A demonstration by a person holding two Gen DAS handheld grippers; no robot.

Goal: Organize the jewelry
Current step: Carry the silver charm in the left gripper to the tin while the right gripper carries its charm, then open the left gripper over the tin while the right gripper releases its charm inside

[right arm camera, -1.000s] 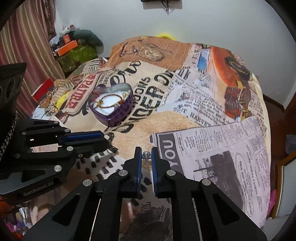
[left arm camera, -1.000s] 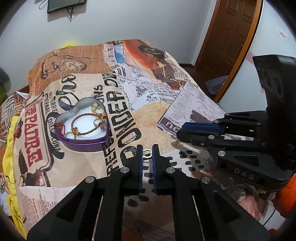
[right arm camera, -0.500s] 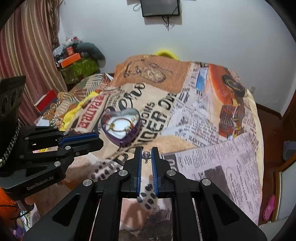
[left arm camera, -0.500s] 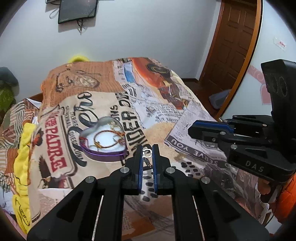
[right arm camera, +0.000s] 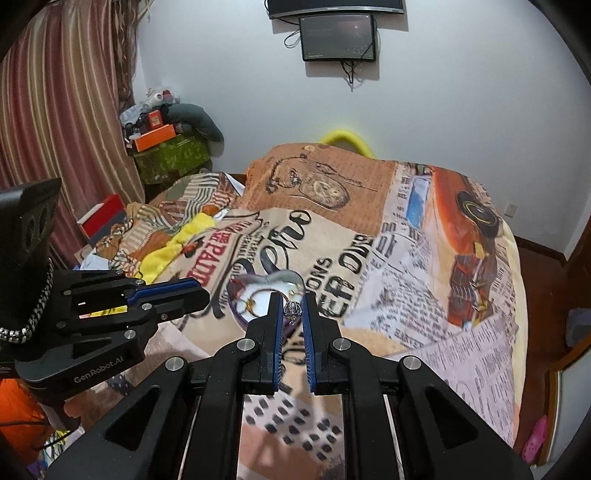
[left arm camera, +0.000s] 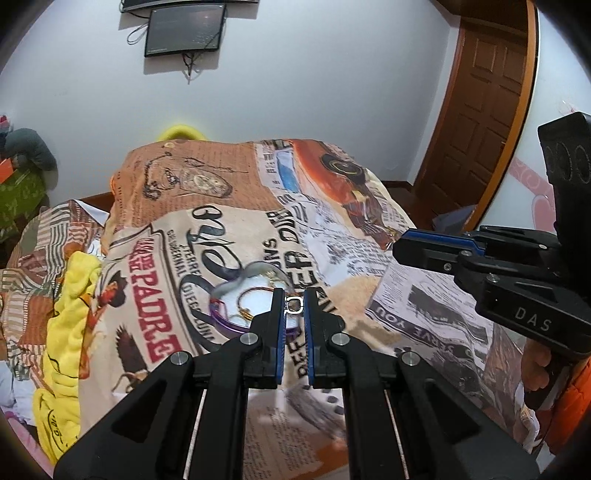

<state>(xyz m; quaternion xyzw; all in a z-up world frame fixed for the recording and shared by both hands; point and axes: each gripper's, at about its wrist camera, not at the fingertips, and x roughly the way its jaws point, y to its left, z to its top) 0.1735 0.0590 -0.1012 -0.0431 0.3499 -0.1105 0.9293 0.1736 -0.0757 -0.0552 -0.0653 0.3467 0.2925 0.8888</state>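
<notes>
A: Left gripper [left arm camera: 294, 305] status?
B: Jaws closed down on a small silver ring with a squarish open front [left arm camera: 294, 305], pinched right at the tips between the blue pads [left arm camera: 280, 332]. Held in the air above the bed.

A: Right gripper [right arm camera: 293, 309]?
B: Same story. Jaws clamped on a small ornate silver ring with a domed filigree top [right arm camera: 293, 310], also at the very tips, off the bed surface. From the left wrist view the right gripper [left arm camera: 436, 254] shows side-on at the right edge; jaw gap not readable from there.

A: Where's the box?
B: Purple heart-shaped metal tin with a white lining [left arm camera: 236, 295] sits lid-off on the newspaper-print bedspread [left arm camera: 229, 173]. In both views it's directly behind the fingertips, partly hidden by them. Right wrist view has it at [right arm camera: 255, 291].

A: Contents?
B: Thin gold and red-brown bracelets [left arm camera: 255, 295] lying in loops on the lining. Can't count them; fingers block the near half.

A: Grippers relative to each other?
B: Side by side, apart, both pointing toward the tin. Left one appears in the right wrist view at the left edge [right arm camera: 199, 291], tips near the tin's left side.

A: Anything else around?
B: Yellow towel [left arm camera: 70, 314] bunched at the bed's left edge, dark wall-mounted screen [left arm camera: 184, 31] above the headboard end, brown wooden door [left arm camera: 480, 110] at right.
</notes>
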